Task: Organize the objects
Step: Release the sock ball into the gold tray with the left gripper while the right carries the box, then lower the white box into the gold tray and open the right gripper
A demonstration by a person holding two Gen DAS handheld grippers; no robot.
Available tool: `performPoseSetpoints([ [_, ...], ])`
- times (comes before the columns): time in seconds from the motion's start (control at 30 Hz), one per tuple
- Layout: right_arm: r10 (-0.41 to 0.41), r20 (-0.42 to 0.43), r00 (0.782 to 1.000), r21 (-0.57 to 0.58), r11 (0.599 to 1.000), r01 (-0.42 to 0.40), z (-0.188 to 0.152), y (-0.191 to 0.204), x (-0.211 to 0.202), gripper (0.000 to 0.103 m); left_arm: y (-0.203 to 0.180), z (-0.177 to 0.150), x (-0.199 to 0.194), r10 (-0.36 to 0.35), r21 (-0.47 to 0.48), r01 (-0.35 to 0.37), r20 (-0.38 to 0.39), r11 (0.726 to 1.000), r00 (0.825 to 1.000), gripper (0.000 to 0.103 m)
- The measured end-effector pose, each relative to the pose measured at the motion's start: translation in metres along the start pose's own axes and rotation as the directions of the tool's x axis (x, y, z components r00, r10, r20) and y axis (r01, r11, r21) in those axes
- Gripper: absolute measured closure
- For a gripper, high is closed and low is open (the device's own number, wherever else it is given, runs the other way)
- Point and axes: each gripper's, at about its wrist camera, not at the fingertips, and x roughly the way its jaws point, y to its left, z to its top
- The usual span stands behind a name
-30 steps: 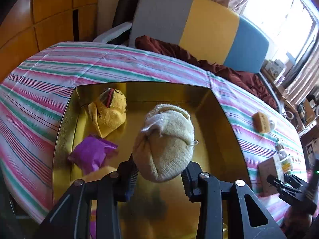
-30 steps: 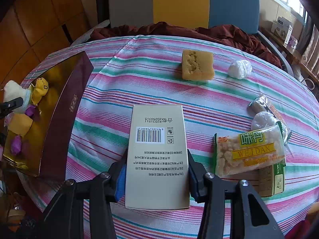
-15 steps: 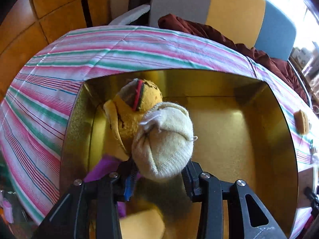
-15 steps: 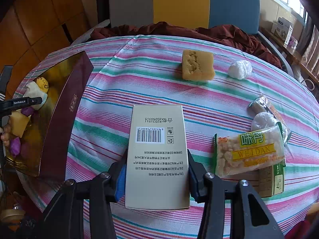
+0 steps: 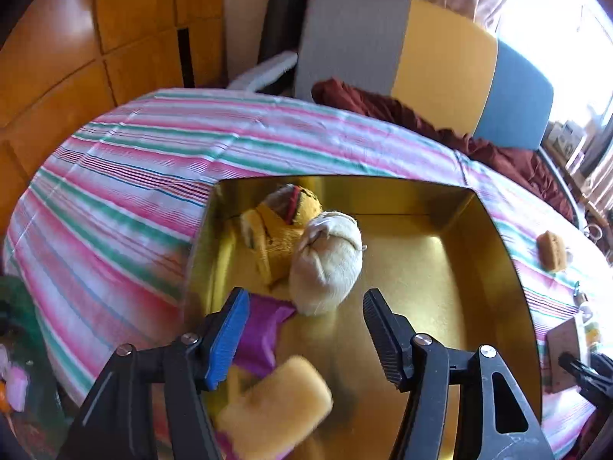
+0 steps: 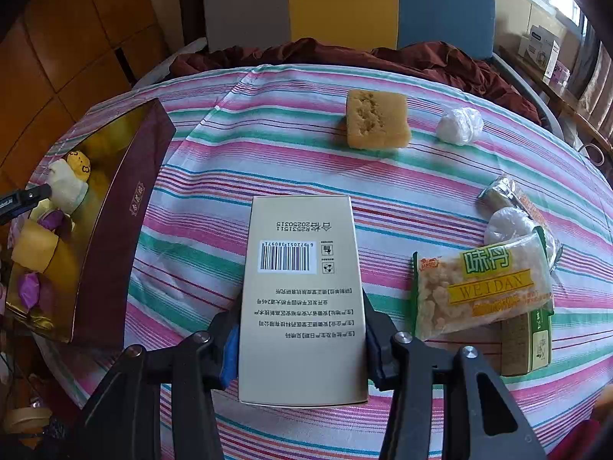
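I am holding my left tongs (image 5: 302, 329) wide apart over the gold box (image 5: 494, 237), gripping nothing. The cream pouch (image 5: 325, 264) is lying in the box just ahead of the tips, between them, leaning on the yellow toy (image 5: 279, 230). A purple wrapper (image 5: 264, 326) is sitting by the left finger. My right tongs (image 6: 300, 345) are clamping the carton (image 6: 302, 291) above the striped surface (image 6: 268, 145).
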Motion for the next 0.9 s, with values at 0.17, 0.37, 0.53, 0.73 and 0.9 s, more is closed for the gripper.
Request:
performPoseSetpoints([
  [0.17,-0.013,-0.005,1.0,0.014,1.0,0.013,0.001,0.001,-0.001,0.053,0.011,-0.023,-0.036,-0.015,-0.016,0.016,0.059,1.0,0.998,0.038],
  [0.37,-0.001,0.045,0.999,0.021,1.0,0.0,0.012,0.015,-0.028,0.053,0.025,-0.05,-0.062,-0.027,-0.044,0.031,0.087,0.999,0.996,0.038],
  [0.53,0.059,0.1,0.993,-0.049,0.997,-0.054,0.029,0.06,-0.056,0.053,0.035,-0.064,-0.076,-0.037,-0.06,0.043,0.103,0.997,0.994,0.038],
  [0.73,0.184,0.078,0.98,-0.142,0.975,-0.172,0.046,0.138,-0.06,0.053,0.044,-0.077,-0.087,-0.037,-0.065,0.045,0.122,0.997,0.992,0.038],
  [0.9,0.229,-0.015,0.973,-0.189,0.955,-0.227,0.054,0.196,-0.029,0.053,0.055,-0.088,-0.091,-0.03,-0.077,0.04,0.124,0.996,0.992,0.038],
])
